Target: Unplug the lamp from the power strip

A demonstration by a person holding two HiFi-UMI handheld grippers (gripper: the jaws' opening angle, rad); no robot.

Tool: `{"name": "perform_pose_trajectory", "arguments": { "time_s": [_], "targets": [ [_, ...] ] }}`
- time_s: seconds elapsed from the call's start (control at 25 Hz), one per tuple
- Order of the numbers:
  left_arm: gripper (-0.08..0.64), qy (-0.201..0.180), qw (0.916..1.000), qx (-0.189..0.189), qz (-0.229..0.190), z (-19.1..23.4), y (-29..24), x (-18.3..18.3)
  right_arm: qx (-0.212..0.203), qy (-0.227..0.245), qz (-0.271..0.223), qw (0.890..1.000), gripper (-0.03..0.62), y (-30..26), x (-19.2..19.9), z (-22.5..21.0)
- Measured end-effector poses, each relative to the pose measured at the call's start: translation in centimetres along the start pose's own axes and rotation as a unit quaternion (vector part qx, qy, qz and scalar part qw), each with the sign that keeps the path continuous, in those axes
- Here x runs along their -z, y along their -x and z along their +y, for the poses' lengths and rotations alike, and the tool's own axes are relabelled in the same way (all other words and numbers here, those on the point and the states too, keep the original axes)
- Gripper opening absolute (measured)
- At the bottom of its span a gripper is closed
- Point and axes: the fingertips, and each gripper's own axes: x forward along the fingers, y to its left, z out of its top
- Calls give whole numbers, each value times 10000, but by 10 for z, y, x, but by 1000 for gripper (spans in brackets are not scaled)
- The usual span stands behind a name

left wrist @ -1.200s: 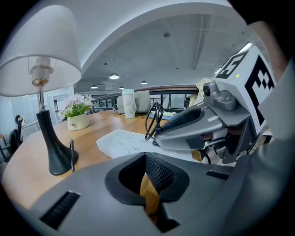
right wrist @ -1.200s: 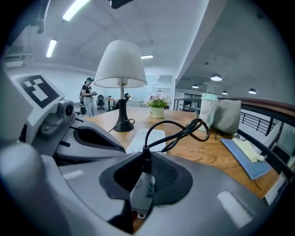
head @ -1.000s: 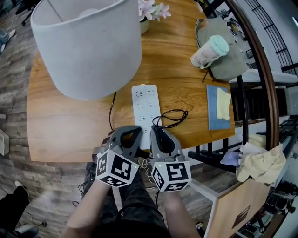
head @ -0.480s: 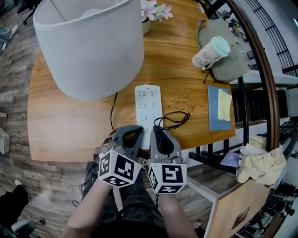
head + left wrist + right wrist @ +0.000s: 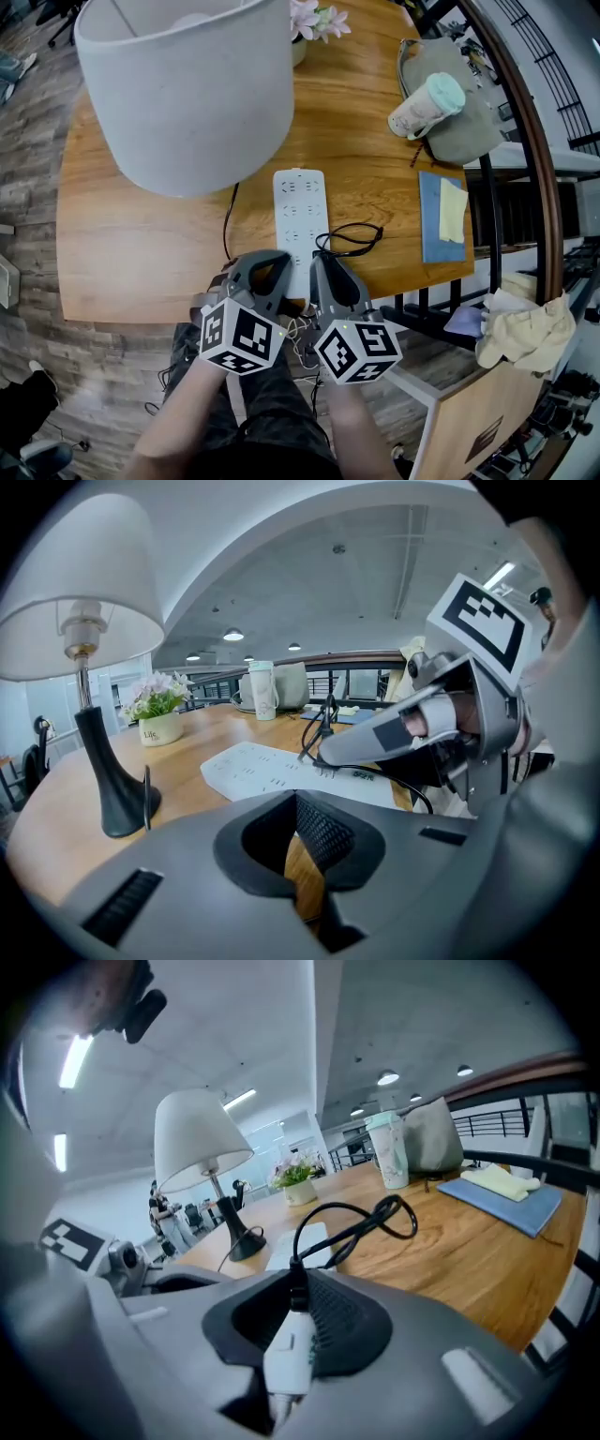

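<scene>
A lamp with a pale grey shade (image 5: 187,89) and a black base (image 5: 108,789) stands on the wooden table. A white power strip (image 5: 300,211) lies in front of it, running toward me. My right gripper (image 5: 328,272) is over the strip's near end, shut on a white plug (image 5: 289,1349). The plug's black cord (image 5: 361,1222) loops forward over the table. Whether its pins sit in a socket is hidden. My left gripper (image 5: 272,272) is just left of the strip's near end, shut, with nothing between its pads.
A flower pot (image 5: 300,23) stands behind the lamp. At the far right are a pale green tumbler (image 5: 424,103) on a grey bag (image 5: 459,127) and a blue notebook (image 5: 431,239). The table's front edge (image 5: 141,314) is by my grippers, and a black railing (image 5: 492,225) borders the right.
My right gripper has tilted and rolled to the right with the plug still in its jaws. The left gripper has hardly moved.
</scene>
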Motion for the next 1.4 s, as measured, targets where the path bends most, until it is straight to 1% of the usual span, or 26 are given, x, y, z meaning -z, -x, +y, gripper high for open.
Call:
{"name": "perform_pose_trajectory", "arguments": {
  "time_s": [0.04, 0.08, 0.12, 0.2, 0.24, 0.28, 0.44, 0.6, 0.8, 1.12, 1.4],
  "targets": [
    [-5, -4, 10000, 8, -2, 0, 0, 0, -92, -207, -100, 9997, 66, 0, -4, 2],
    [-6, -10, 10000, 13, -6, 0, 0, -1, -144, -303, -144, 9993, 66, -2, -6, 4],
    [-6, -18, 10000, 10, -9, 0, 0, -1, -143, -218, -115, 9996, 66, -4, -7, 7],
    [-5, -22, 10000, -9, -9, -1, -1, -1, -99, 197, 11, 9998, 66, -7, -3, 13],
    [-5, -26, 10000, -18, -11, -1, -1, -1, -92, 320, 44, 9994, 66, -6, -1, 15],
    [-5, -24, 10000, -24, -15, -1, -1, -1, -95, 336, 51, 9994, 66, -6, 0, 15],
    [-5, 85, 9999, -2, -64, 0, 0, 0, -143, 59, -11, 9999, 66, -4, 0, 11],
    [-5, 61, 9999, -112, -98, 5, 6, 2, -118, 98, 10, 9999, 66, 1, 1, 12],
    [-5, 154, 9995, -218, -141, 13, 18, 6, -125, 49, 34, 9999, 66, 9, 6, 16],
    [-5, 377, 9985, -238, -330, 32, 41, 8, -187, 137, 32, 9997, 67, 8, 10, 43],
    [-5, 316, 9984, -255, -401, 45, 62, 12, -273, 296, 83, 9992, 67, 1, 16, 73]
  ]
}}
